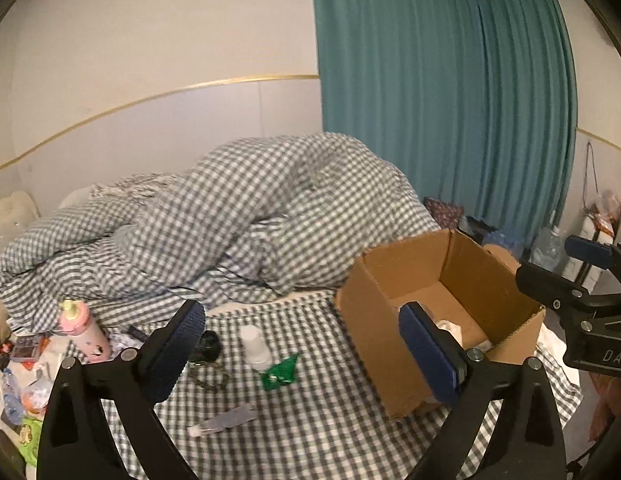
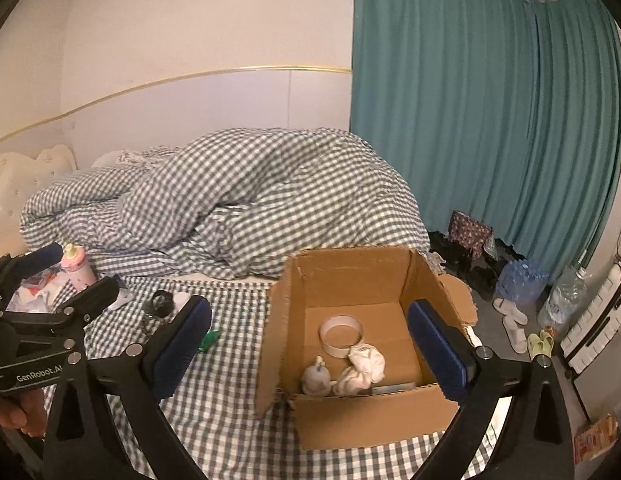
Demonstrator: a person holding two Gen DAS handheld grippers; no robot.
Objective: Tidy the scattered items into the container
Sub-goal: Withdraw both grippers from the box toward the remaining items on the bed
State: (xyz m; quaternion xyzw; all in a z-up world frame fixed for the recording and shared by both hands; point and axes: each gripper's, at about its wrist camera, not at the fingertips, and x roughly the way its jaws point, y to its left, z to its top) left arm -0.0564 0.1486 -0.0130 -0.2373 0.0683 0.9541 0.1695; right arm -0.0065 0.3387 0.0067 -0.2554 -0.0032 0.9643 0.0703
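Two handheld grippers hang over a bed spread with a gingham sheet [image 1: 310, 420], both with jaws spread wide and nothing between the pads. An open cardboard box [image 2: 350, 424] sits on the sheet's right side; inside lie a white tape ring [image 2: 341, 336], crumpled white cloth [image 2: 364, 364] and a small pale bottle [image 2: 316, 376]. The right gripper [image 2: 310, 344] frames the box; the left gripper [image 1: 306, 356] looks past its near-left corner. Left of the box a white bottle [image 1: 254, 346], green packet [image 1: 280, 370], dark round object [image 1: 206, 346] and slim tube [image 1: 224, 426] remain scattered. A pink bottle [image 1: 84, 334] stands far left amid clutter, a rumpled duvet [image 1: 230, 216] heaped behind, teal curtains [image 1: 442, 100] beyond.
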